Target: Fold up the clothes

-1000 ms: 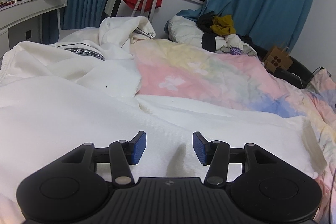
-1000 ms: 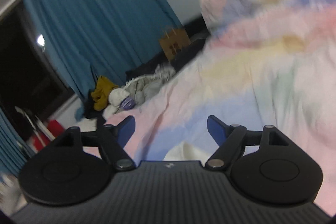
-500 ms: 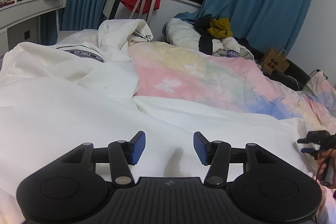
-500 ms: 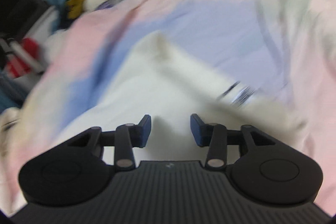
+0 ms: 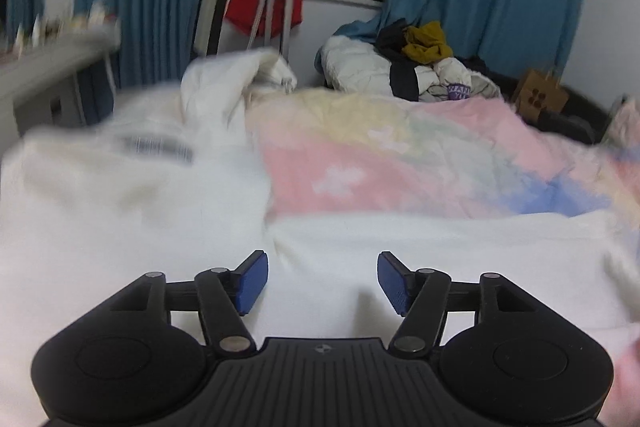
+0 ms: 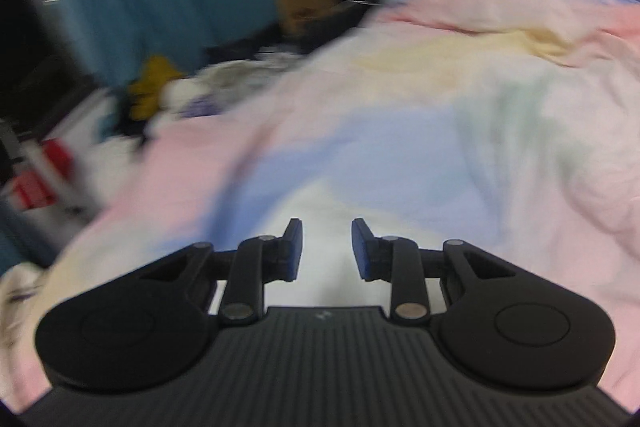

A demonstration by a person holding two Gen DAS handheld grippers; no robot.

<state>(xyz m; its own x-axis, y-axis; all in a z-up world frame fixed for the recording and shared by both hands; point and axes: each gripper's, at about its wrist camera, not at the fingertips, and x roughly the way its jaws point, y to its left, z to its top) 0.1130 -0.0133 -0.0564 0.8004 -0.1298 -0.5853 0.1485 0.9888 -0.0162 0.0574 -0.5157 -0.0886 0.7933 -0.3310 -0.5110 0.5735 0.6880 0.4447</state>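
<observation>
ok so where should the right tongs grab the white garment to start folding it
Probably the pale tip of the white garment lying just ahead of the right tongs. It pokes out onto the pastel bedspread as a free edge, so coming in low, straight forward, with the open jaws straddling it looks simplest. Blur hides its exact outline.

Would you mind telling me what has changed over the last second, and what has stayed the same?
The left gripper has opened wider above the white garment, gripping nothing. The right gripper swung down toward the garment's corner, then tilted back up; its jaws narrowed from a second ago and remain apart, empty. The garment still lies spread on the pastel bedspread.
</observation>
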